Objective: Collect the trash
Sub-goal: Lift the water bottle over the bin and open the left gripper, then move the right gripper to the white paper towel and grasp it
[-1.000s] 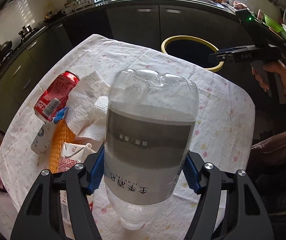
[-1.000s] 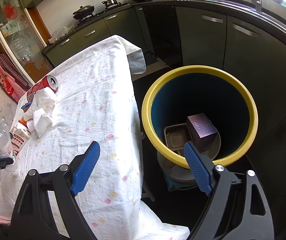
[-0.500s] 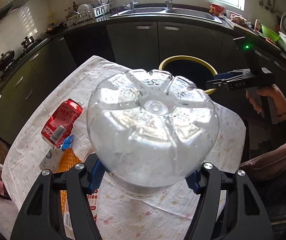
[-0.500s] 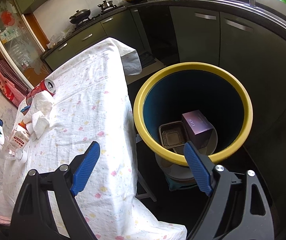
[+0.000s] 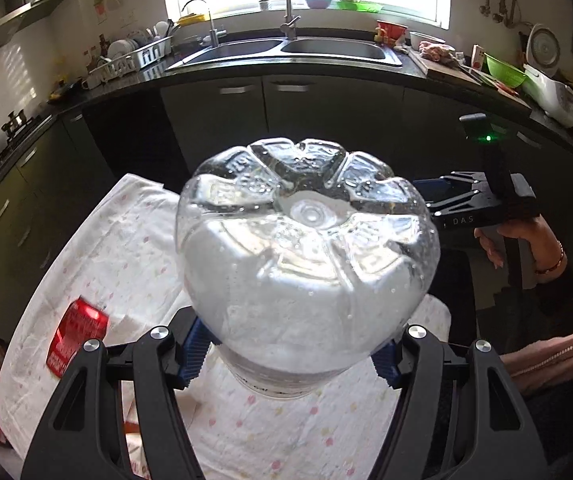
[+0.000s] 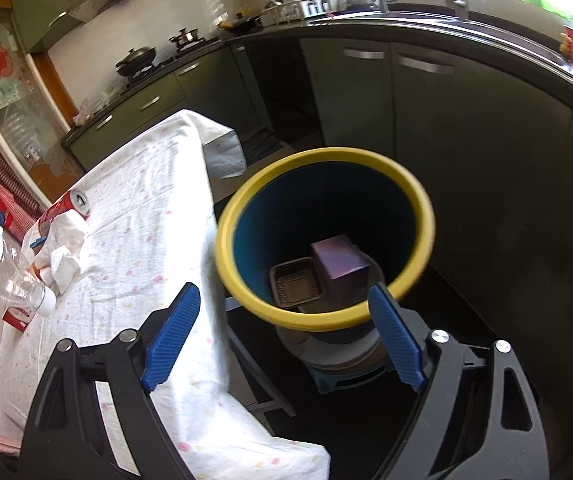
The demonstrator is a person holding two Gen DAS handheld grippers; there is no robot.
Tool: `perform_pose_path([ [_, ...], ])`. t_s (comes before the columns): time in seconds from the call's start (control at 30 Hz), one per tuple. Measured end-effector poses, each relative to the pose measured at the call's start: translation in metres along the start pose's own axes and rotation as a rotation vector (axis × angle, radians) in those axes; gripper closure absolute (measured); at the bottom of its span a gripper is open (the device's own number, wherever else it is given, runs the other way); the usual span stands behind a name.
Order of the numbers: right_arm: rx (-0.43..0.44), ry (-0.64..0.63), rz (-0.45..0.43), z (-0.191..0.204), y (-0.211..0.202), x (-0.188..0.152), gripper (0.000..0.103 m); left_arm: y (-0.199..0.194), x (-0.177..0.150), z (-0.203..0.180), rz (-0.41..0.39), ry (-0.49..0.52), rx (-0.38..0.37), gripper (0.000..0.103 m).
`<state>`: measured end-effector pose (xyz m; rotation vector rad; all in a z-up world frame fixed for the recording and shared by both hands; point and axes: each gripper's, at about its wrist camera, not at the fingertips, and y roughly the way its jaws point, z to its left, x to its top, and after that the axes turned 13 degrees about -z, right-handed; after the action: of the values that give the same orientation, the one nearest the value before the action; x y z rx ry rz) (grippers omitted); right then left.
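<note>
A clear plastic bottle [image 5: 306, 264] fills the left wrist view, its ribbed base turned toward the camera. My left gripper [image 5: 288, 352] is shut on its body, above the cloth-covered table [image 5: 126, 240]. In the right wrist view the bottle's neck and white cap [image 6: 44, 300] show at the left edge. A red can [image 5: 76, 336] lies on the cloth by crumpled paper towels [image 6: 66, 248]. My right gripper [image 6: 282, 292] stands open with nothing between its fingers, over the near rim of a yellow-rimmed blue bin [image 6: 238, 216]. The bottle hides the bin in the left wrist view.
A purple box [image 6: 338, 260] and a brown tray [image 6: 296, 288] lie in the bin, which stands on a stool beside the table's edge. A small carton [image 6: 16, 316] lies on the cloth. Dark kitchen cabinets [image 6: 366, 92] and a sink counter [image 5: 326, 48] run behind. A person's hand [image 5: 526, 236] holds the right gripper.
The left gripper has risen with the bottle, and the bottle's base now faces the camera instead of its label. The right gripper has shifted slightly by the bin, still open.
</note>
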<state>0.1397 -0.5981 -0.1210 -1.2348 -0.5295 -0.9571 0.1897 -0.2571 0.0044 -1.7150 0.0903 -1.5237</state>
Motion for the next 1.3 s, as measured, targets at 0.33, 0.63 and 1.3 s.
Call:
perform_pose_path([
  [0.33,-0.093,0.114,-0.015,-0.068,-0.019,-0.008,0.022,0.137,0.084,-0.044,-0.011,0.005,-0.149,0.037],
  [0.63,-0.104,0.155,-0.013,-0.087,-0.019,-0.012,0.019,0.217,0.087,-0.045,0.025,-0.068,-0.096,0.016],
  [1.3,0.038,-0.027,0.038,0.011,0.007,0.003,0.019,0.014,-0.017,0.003,-0.115,-0.214,0.332,0.005],
])
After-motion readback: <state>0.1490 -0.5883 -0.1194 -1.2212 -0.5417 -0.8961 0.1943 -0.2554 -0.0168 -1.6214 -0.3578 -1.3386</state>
